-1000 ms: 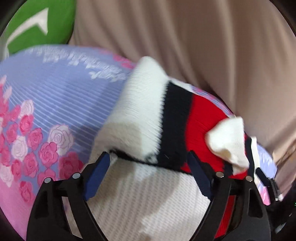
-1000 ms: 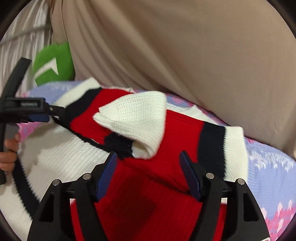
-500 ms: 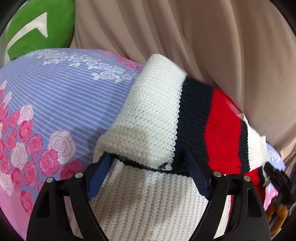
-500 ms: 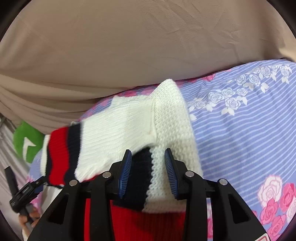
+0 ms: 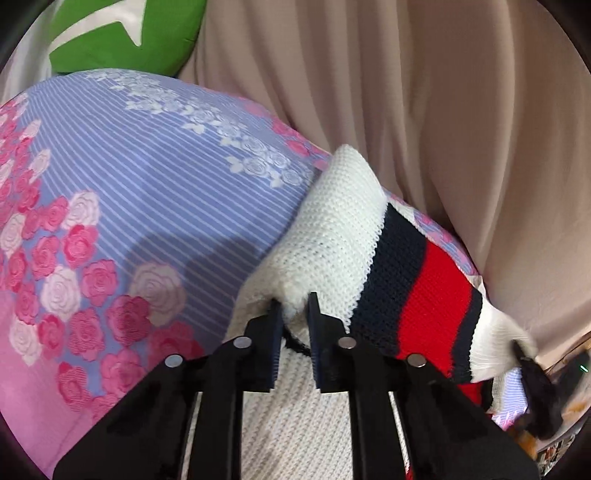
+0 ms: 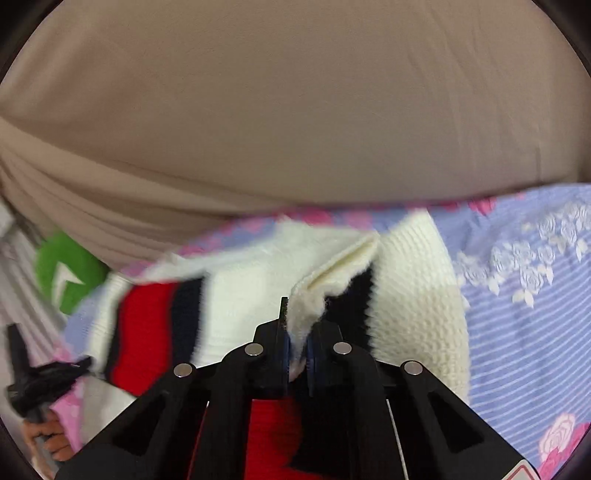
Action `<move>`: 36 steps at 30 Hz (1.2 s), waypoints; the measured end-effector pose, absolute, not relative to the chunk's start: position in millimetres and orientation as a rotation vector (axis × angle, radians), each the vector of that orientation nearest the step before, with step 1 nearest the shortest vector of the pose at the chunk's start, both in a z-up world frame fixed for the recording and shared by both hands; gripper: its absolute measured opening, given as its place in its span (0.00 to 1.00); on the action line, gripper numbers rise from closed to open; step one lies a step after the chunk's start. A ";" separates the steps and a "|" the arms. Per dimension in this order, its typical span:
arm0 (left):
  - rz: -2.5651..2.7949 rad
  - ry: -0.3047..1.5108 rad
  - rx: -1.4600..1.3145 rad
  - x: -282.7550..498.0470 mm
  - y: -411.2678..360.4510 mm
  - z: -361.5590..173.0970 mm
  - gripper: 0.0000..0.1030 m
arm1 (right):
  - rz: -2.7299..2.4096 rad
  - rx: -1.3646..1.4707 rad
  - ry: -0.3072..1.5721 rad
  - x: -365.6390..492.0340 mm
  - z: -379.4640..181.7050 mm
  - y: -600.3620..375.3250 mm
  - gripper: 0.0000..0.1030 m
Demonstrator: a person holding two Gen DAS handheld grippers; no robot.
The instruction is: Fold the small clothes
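1. The knitted sweater (image 5: 332, 236), white with navy and red stripes, lies on a bed sheet (image 5: 155, 192) printed with lilac stripes and pink roses.
2. The left gripper (image 5: 293, 314) is closing its jaws on a white fold of the sweater; the fabric bulges directly in front of the fingertips and is pinched between them.
3. The right gripper (image 6: 297, 332) is also closing, and a white edge of the sweater is squeezed between its pads.
4. A beige curtain (image 6: 295, 122) hangs behind the bed, with a green cushion (image 5: 122, 33) beside it.
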State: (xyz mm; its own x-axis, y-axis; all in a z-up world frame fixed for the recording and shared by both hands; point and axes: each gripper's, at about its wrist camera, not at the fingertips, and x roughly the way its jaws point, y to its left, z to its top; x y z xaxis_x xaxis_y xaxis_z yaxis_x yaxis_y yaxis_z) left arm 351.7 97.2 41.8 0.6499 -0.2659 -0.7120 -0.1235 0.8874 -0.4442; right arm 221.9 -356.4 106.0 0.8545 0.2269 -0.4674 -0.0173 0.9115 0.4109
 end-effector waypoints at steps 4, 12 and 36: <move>-0.091 0.821 -0.467 337.9 102.6 42.6 0.10 | 0.073 0.317 0.519 186.8 98.6 -357.1 0.06; -0.054 0.824 -0.354 338.3 84.2 20.2 0.10 | 0.072 0.362 0.563 174.1 79.8 -366.7 0.05; -0.080 0.750 -0.372 325.6 85.7 6.6 0.16 | 0.315 0.088 0.716 325.8 85.4 -165.5 0.55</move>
